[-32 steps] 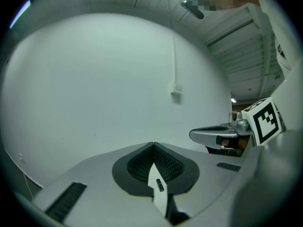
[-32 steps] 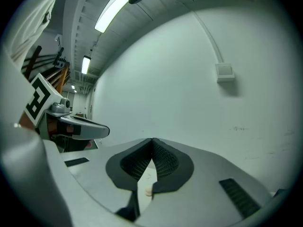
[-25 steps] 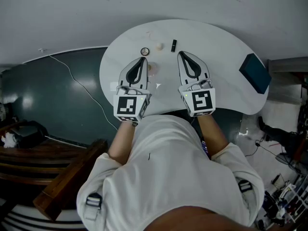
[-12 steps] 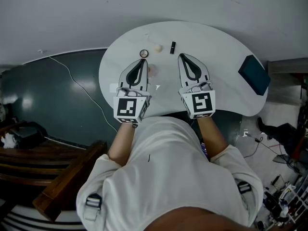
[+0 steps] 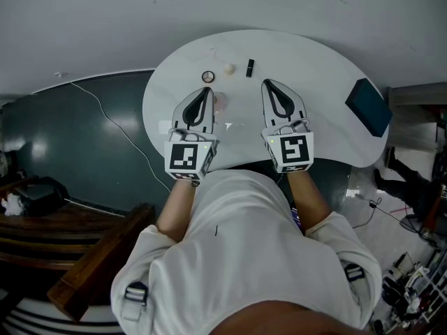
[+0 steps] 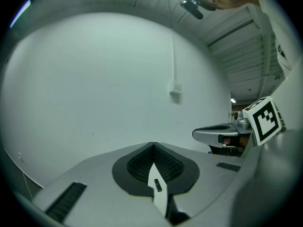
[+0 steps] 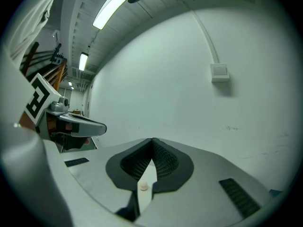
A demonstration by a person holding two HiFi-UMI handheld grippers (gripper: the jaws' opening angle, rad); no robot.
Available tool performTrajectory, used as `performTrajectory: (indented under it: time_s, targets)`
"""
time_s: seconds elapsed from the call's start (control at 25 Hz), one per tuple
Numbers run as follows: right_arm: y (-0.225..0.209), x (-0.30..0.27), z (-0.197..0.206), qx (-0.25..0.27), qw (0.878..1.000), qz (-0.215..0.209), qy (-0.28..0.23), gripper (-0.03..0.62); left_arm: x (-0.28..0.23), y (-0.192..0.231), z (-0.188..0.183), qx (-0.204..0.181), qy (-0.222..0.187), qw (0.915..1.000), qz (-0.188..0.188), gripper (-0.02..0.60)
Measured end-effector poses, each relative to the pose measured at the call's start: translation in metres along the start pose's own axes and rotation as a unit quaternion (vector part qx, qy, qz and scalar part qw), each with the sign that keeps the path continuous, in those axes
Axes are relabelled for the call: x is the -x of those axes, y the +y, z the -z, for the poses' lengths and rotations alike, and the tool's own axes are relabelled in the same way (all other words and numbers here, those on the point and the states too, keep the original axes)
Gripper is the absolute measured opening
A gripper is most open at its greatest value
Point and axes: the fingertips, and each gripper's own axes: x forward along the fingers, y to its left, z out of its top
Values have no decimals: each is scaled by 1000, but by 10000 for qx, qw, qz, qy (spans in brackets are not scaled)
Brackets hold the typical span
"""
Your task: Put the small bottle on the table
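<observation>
In the head view both grippers hover over the white table (image 5: pixel 314 54), side by side and pointing away from me. My left gripper (image 5: pixel 207 88) is shut with nothing in it; its tip (image 6: pixel 153 144) meets in its own view. My right gripper (image 5: pixel 268 82) is shut and empty too, with its jaws closed (image 7: pixel 153 139). A pale pinkish small thing (image 5: pixel 221 102), perhaps the small bottle, lies on the table just right of the left gripper. Beyond the tips lie a small round ring (image 5: pixel 208 76), a cream ball (image 5: pixel 229 68) and a short black piece (image 5: pixel 249 67).
A dark teal box (image 5: pixel 369 107) lies at the table's right end. Left of the table is dark floor with a thin white cable (image 5: pixel 112 121). A plain wall fills both gripper views. Wooden furniture (image 5: pixel 91 257) stands at the lower left.
Both grippers have drawn back slightly from the small things on the table. Nothing was picked up or let go.
</observation>
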Motion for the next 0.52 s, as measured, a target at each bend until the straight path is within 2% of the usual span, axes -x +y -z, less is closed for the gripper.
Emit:
performTrajectory:
  time_s: [0.52]
  targets:
    - [3,10,10,21,9998,25,171,-3,6,-3,13,95,124,9999,-13,12]
